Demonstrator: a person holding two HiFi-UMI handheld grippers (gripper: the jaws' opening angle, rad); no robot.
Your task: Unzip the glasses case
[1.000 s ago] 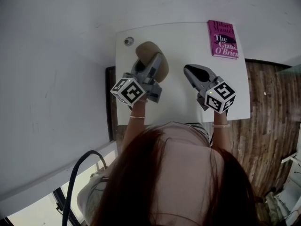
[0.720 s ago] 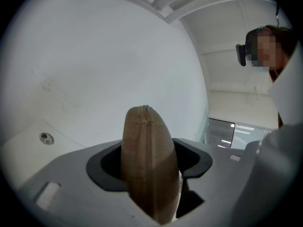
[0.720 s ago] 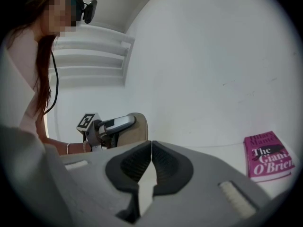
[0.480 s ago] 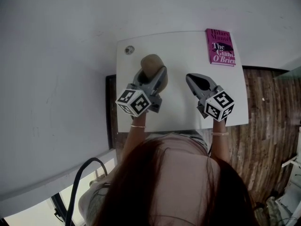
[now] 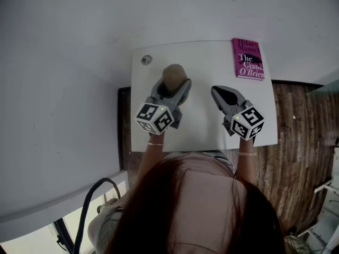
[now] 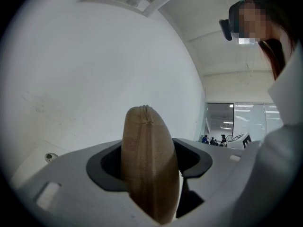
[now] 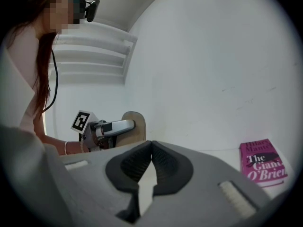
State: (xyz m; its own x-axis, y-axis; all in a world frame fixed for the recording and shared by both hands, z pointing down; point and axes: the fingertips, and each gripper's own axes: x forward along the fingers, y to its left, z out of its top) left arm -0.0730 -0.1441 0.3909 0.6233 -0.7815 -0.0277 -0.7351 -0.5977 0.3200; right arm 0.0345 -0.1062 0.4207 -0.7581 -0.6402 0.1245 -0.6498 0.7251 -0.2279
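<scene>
Since a sec ago, left gripper (image 5: 170,91) has rolled the tan glasses case (image 5: 174,76) up on edge, jaws pinching it over the desk (image 5: 204,123). Right gripper (image 5: 214,89) jaws are pressed together, empty. Step: presenting the zip. Next, right must reopen & find the pull, which isn't visible yet.

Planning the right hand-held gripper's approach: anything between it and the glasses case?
Nothing: in the head view only bare white table separates the right hand-held gripper from the glasses case.

The pink book (image 5: 248,59) reads "Hilary Mantel, The Giant, O'Brien".
</scene>
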